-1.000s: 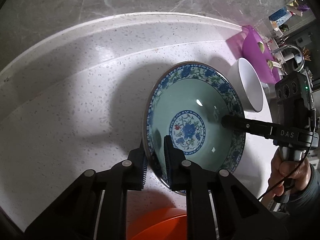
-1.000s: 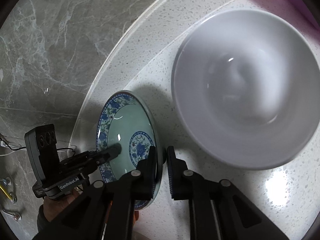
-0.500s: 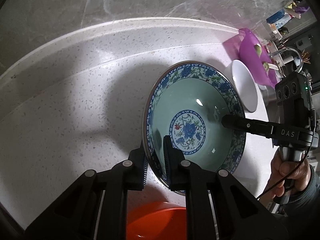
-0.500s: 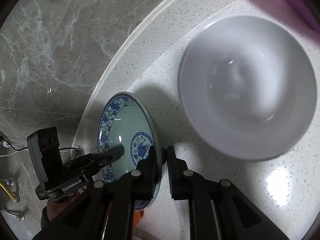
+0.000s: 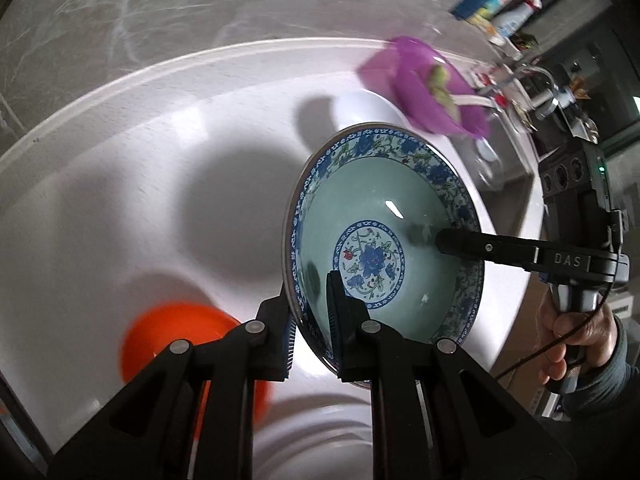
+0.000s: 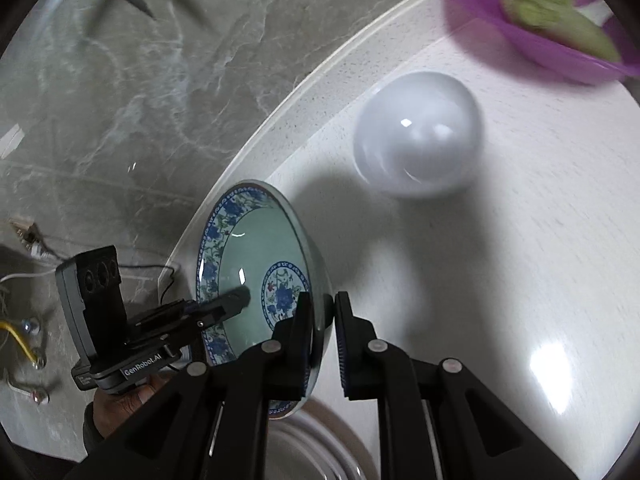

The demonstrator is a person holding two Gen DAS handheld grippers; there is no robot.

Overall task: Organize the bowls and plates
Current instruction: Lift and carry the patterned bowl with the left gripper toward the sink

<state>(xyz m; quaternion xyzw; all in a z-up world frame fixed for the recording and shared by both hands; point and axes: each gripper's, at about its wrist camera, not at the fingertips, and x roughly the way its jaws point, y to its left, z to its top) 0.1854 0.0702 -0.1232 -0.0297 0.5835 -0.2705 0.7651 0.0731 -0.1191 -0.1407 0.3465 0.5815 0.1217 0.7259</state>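
A bowl (image 5: 384, 216) with a blue floral rim and pale green inside hangs tilted above the white counter (image 5: 140, 184), held from two sides. My left gripper (image 5: 310, 314) is shut on its near rim, one finger inside and one outside. In the right wrist view my right gripper (image 6: 322, 316) is shut on the opposite rim of the same bowl (image 6: 256, 256). A plain white bowl (image 6: 418, 148) sits upright on the counter farther back, also seen as the white bowl (image 5: 360, 108) behind the floral one.
A purple bowl (image 6: 532, 32) holding green vegetables stands beyond the white bowl. An orange bowl (image 5: 168, 336) lies on the counter at lower left. White stacked plates (image 5: 320, 432) show under the grippers. A grey marble wall (image 6: 160, 80) borders the counter; a sink tap (image 5: 540, 76) is at the far right.
Both grippers have risen with the floral bowl, lifting it clear of the counter. The white bowl now looks smaller and farther, and the orange bowl and white plates have come into view below.
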